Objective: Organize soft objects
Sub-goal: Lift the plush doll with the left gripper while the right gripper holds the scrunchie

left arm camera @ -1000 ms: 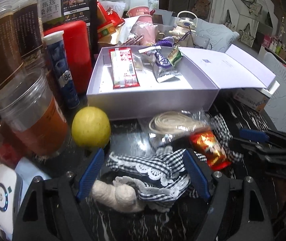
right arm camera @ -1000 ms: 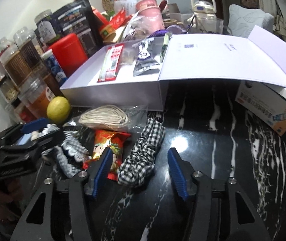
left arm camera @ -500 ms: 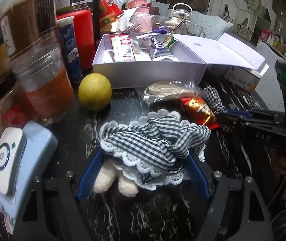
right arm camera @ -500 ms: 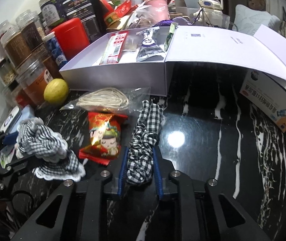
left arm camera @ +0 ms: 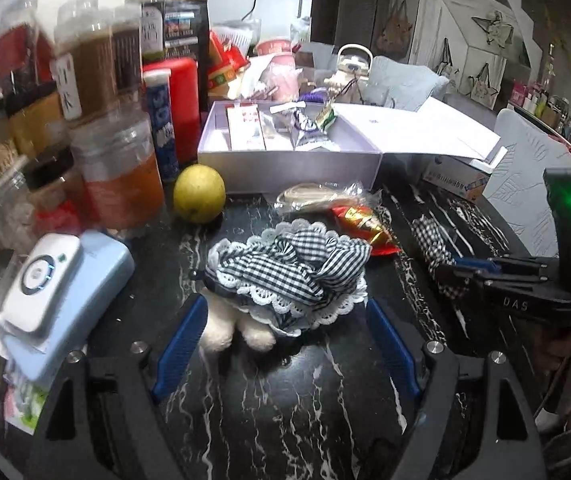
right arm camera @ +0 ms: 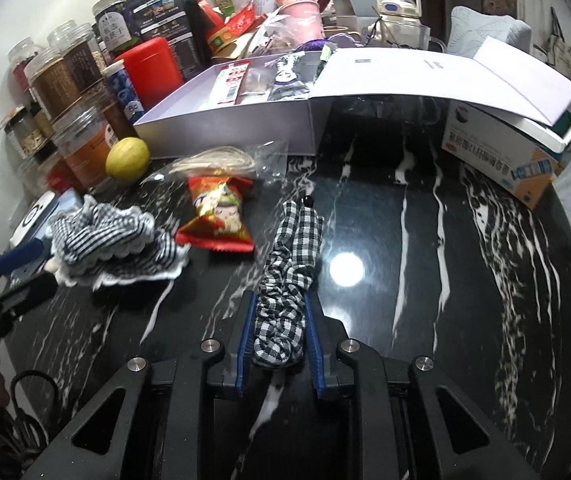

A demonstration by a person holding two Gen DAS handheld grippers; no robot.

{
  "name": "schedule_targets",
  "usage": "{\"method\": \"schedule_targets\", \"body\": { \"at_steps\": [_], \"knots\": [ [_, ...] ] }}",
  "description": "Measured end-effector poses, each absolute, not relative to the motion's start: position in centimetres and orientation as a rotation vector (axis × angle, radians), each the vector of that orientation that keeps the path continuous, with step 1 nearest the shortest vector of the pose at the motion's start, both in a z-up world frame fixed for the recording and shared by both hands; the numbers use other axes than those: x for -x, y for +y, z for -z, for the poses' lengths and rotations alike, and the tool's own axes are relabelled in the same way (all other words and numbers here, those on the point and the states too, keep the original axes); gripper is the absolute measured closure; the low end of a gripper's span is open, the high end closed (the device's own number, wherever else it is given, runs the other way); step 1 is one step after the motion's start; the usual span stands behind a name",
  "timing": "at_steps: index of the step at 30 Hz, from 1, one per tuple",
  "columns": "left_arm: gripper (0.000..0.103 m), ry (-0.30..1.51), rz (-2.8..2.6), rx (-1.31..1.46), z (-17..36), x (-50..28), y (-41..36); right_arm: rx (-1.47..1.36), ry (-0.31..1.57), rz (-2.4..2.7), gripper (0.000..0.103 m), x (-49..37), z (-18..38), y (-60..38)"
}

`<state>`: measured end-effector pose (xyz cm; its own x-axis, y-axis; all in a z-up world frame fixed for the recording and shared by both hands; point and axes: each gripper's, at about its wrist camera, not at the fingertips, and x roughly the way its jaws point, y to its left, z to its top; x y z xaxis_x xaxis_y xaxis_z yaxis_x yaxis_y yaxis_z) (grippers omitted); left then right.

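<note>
Right gripper: jaws closed tight on the gingham scrunchie, which extends forward beyond them. Left gripper: jaws wide, lace-trimmed gingham cloth bunched between, contact undetermined.

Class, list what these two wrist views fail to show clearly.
- Left view: plush toy, upper part hidden under the checked lace-trimmed cloth.
- Left view: jar labels, blurred.
- Right view: checked scrunchie, near end hidden between the right gripper's pads.
</note>
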<state>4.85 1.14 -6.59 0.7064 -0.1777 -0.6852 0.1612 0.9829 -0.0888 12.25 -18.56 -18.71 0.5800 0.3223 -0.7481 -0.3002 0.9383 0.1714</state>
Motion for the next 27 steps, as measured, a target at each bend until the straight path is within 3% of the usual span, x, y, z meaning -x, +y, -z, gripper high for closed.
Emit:
{"method": "schedule_targets", "body": {
  "at_steps": [7,20,27],
  "knots": [
    [0.021,0.698,0.175,-0.046,5.8,-5.8,0.5,-0.033,0.876,-0.383,0.08,-11.3,18.7,-18.3],
    [0.021,0.774,0.26,-0.086,8.9,-11.0,-0.1,-0.039,0.866,-0.385,0.08,-11.4,18.6,-18.5],
    [0.005,0.8,0.275,-0.107,10.0,-12.3,-0.6,-0.043,0.875,-0.396,0.08,-11.7,18.8,-18.4]
  ]
}}
